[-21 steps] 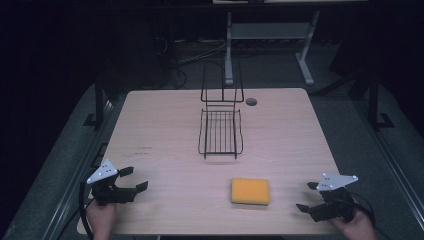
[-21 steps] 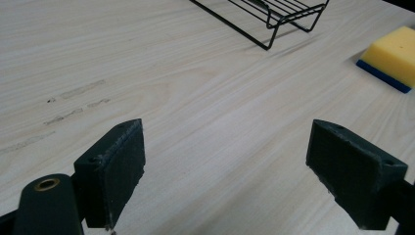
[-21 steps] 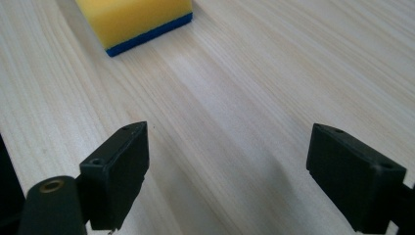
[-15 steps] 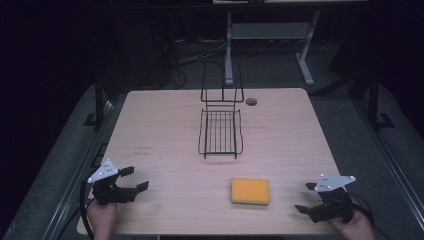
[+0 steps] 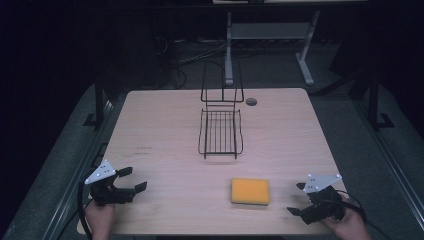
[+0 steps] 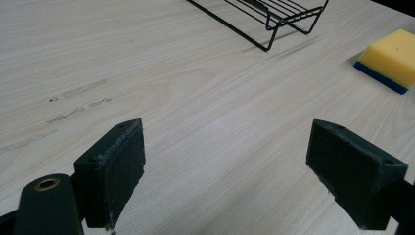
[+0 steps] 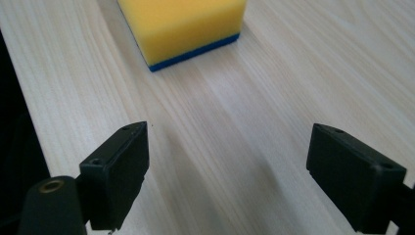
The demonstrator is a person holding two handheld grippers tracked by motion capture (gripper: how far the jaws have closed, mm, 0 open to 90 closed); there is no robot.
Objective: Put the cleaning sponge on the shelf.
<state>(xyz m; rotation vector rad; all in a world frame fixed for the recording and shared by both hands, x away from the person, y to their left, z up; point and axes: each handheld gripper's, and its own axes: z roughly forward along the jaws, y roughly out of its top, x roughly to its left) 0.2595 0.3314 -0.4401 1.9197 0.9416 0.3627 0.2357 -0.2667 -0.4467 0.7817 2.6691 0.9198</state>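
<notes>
Likely step: reaching for the sponge (image 5: 250, 191), lying flat low and right of centre in the high view, below the rack (image 5: 220, 131), touching neither gripper. In the right gripper view, sponge (image 7: 182, 27) at top centre, yellow face up, blue layer on the table (image 7: 274, 88).

Right gripper (image 5: 303, 200) at lower right, jaws wide apart, empty, aimed at the sponge. Left gripper (image 5: 133, 179) at lower left, jaws likewise spread, nothing between them; sponge (image 6: 389, 58) far off at upper right of its view, rack (image 6: 266, 17) at top.

To do it well: bring the right gripper in low, straddle the sponge across its short sides, close gently — soft foam, likely to squash and tilt. Keep the left parked clear.

Against the earlier frames: right gripper dropped slightly lower and edged toward the sponge; left barely shifted; sponge and rack unmoved.
</notes>
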